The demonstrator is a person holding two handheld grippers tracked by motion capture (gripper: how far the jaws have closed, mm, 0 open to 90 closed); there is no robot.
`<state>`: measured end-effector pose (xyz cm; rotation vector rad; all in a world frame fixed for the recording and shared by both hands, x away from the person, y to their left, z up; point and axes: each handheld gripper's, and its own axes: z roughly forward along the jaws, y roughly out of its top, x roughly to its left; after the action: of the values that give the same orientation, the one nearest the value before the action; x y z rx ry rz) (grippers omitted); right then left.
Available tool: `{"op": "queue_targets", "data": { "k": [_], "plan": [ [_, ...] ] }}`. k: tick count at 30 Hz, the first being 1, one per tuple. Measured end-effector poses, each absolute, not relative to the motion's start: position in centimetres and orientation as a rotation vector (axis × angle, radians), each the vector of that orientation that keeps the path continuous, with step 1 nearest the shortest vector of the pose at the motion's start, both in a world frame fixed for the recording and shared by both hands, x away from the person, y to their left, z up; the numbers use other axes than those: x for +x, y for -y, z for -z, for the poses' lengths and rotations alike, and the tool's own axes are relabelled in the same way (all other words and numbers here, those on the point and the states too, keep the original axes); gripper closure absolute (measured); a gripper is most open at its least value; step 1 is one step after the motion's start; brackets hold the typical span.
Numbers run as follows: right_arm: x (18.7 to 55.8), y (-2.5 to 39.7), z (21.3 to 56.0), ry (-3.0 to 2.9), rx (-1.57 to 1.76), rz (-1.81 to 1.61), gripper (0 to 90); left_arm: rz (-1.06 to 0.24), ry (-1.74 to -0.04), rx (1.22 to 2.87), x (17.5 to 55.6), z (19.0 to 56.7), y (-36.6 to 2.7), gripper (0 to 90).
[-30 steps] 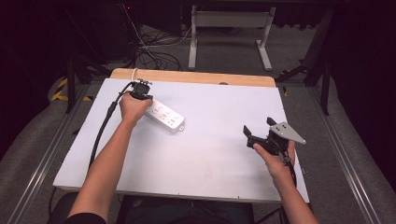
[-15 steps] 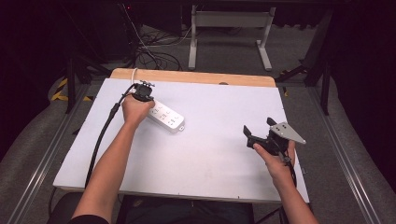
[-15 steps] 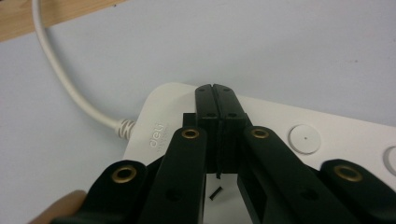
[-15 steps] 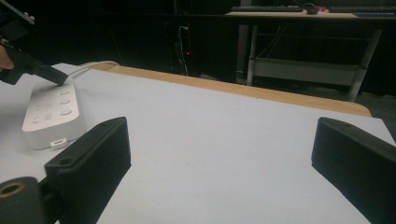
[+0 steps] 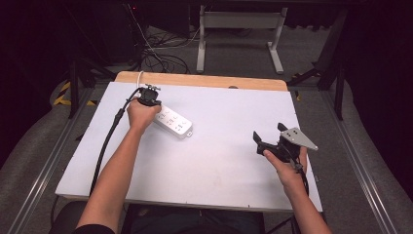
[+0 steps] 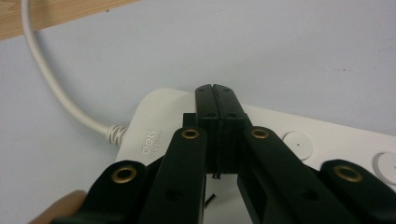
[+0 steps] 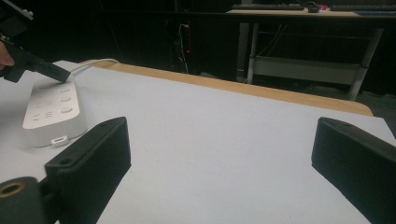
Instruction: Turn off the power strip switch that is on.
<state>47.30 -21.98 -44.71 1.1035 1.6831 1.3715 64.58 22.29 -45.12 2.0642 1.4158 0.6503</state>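
White plastic power strip point(image 5: 171, 122) lies on the far-left part of the white table top point(image 5: 219, 161), long axis running from far-left to near-right, its white cord point(image 6: 51, 84) leaving the far-left end toward the wooden table edge point(image 5: 204, 80). Left gripper point(image 6: 215, 91), jaws pressed together with nothing between them, tips down on the strip's top face at the cord end, beside the row of round buttons point(image 6: 295, 139). Right gripper point(image 5: 269, 137), jaws spread and empty, sits well apart at near-right. Left hand is clearly nearer; nothing stands between.
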Motion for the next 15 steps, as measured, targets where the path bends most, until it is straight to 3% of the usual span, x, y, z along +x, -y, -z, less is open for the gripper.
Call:
{"op": "queue_targets", "data": {
  "k": [5, 8, 15],
  "plan": [
    [47.3, 21.9, 44.7, -1.69, 1.102, -1.366, 5.1, -0.623, -1.399, 2.056, 64.7, 45.2, -22.0, 90.0],
    [47.3, 21.9, 44.8, -1.691, 1.108, -1.364, 5.1, -0.706, -1.381, 2.096, 64.6, 45.3, -21.4, 90.0],
    [47.2, 21.9, 44.8, -1.697, 1.108, -1.361, 5.1, -0.659, -1.398, 2.057, 64.5, 45.3, -21.7, 90.0]
  ]
}}
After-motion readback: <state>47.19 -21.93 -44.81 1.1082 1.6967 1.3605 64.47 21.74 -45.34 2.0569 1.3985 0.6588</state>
